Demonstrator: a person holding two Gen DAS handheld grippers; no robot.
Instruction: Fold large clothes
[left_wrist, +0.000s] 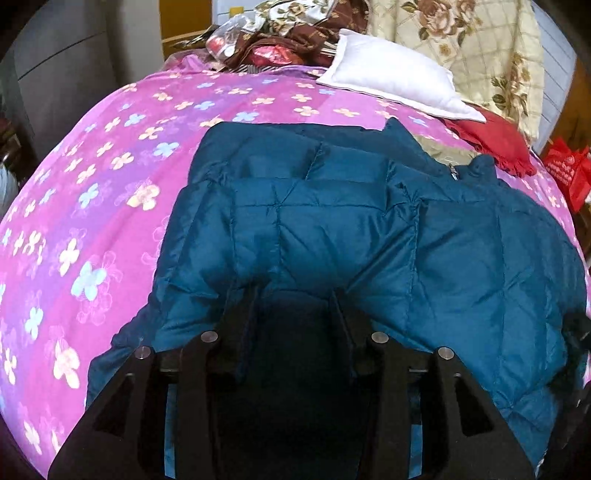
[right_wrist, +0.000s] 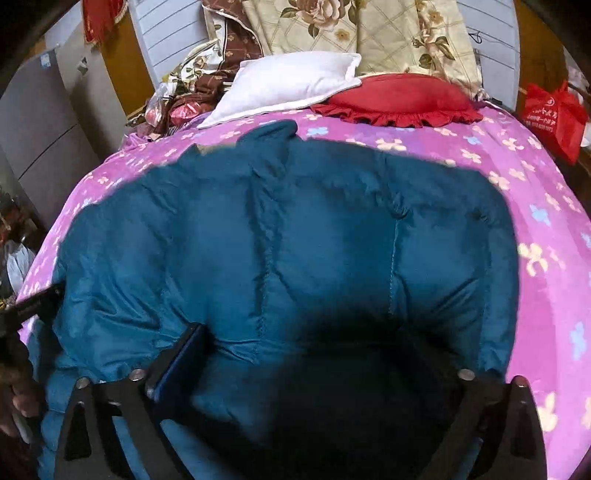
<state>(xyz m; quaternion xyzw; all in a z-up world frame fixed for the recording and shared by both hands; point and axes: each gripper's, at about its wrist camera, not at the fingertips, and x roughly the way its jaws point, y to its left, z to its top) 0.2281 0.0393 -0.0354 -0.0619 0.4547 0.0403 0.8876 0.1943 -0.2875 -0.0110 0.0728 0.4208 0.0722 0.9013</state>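
Pillows (right_wrist: 291, 79) beyond teal jacket (right_wrist: 295, 240)

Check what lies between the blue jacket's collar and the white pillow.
Only bare pink flowered bedsheet: the jacket collar stops short of the white pillow, best seen in the right wrist view.

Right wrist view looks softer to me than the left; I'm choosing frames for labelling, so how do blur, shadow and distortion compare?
Right wrist view: motion-smeared, the teal jacket has fuzzy seams and a dark shadow near the lens. Left wrist view: sharper, jacket stitching crisp, shadow between the hand-held gripper's fingers. Both: fisheye bows the pink bedspread, corners vignetted.
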